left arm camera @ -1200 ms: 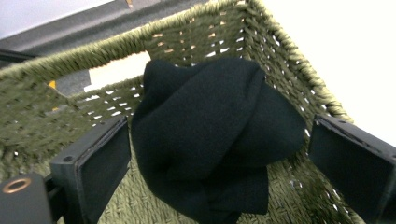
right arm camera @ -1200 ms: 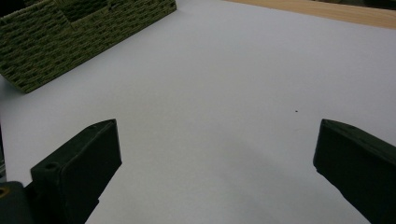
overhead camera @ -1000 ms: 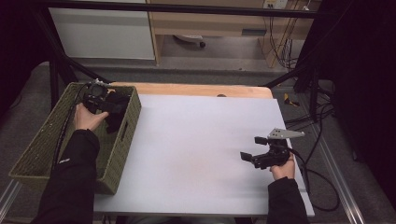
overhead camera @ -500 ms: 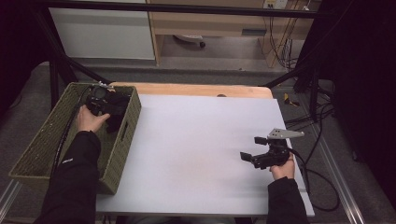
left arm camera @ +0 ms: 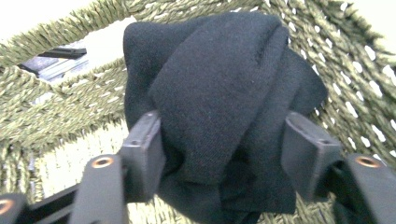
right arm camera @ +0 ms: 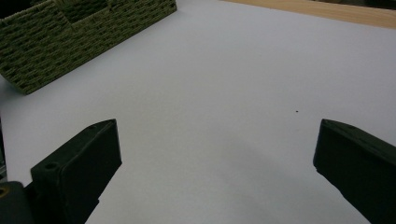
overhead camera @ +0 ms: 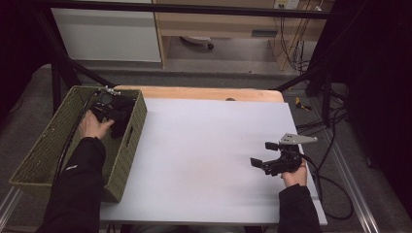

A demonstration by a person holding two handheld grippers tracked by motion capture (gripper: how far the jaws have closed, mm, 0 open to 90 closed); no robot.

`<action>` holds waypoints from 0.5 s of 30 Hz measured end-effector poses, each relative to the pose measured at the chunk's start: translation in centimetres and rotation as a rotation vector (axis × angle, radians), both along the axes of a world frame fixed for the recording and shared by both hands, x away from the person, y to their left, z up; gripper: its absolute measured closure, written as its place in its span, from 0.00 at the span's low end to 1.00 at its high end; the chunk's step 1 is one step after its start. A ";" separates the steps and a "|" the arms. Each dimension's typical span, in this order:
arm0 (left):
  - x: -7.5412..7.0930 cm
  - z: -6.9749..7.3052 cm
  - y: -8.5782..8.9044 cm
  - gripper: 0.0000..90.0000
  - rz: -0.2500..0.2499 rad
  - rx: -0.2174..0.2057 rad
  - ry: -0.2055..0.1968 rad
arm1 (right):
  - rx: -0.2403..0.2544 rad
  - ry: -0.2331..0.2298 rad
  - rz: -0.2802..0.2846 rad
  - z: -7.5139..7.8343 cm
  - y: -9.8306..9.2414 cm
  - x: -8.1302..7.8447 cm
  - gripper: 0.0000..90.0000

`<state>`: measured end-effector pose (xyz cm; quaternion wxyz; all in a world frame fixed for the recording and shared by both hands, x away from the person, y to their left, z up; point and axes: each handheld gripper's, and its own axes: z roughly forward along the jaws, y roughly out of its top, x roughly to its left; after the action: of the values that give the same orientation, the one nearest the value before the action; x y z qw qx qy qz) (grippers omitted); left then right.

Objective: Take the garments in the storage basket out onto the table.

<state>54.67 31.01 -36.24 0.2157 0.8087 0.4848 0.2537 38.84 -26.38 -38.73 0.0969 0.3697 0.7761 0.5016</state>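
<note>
High view: fixed above the near edge, facing forward and down over the whole white bench [overhead camera: 204, 160], the floor and a cabinet beyond. Left gripper view: riding on the left claw [left arm camera: 224, 158], set very close inside the woven basket [left arm camera: 60, 112], facing a black cloth [left arm camera: 219, 88] and the basket wall behind it. Right gripper view: mounted low on the right claw [right arm camera: 215, 154], looking leftward across the bench surface [right arm camera: 224, 74] toward the far left. Shared between right gripper view and high view: bench top, basket [right arm camera: 70, 32] side wall, wooden far edge [right arm camera: 327, 11]. Shared with left gripper view: basket interior.
</note>
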 end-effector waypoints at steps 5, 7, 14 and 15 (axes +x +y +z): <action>-0.3 0.2 0.0 0.53 0.012 0.025 -0.004 | 0.002 -0.005 0.001 0.0 0.0 0.0 0.02; -0.4 0.3 0.0 0.58 0.016 0.031 -0.005 | 0.001 -0.005 0.002 0.0 -0.1 0.0 0.02; -0.6 0.7 0.0 0.65 0.040 0.037 -0.008 | 0.003 -0.005 0.001 0.1 -0.1 0.0 0.02; -0.7 0.7 0.0 0.66 0.041 0.030 -0.007 | 0.001 -0.005 0.000 0.1 -0.1 0.0 0.02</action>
<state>54.02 31.02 -35.50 0.1999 0.8008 0.4967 0.2684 38.83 -26.46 -38.67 0.0985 0.3684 0.7755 0.5031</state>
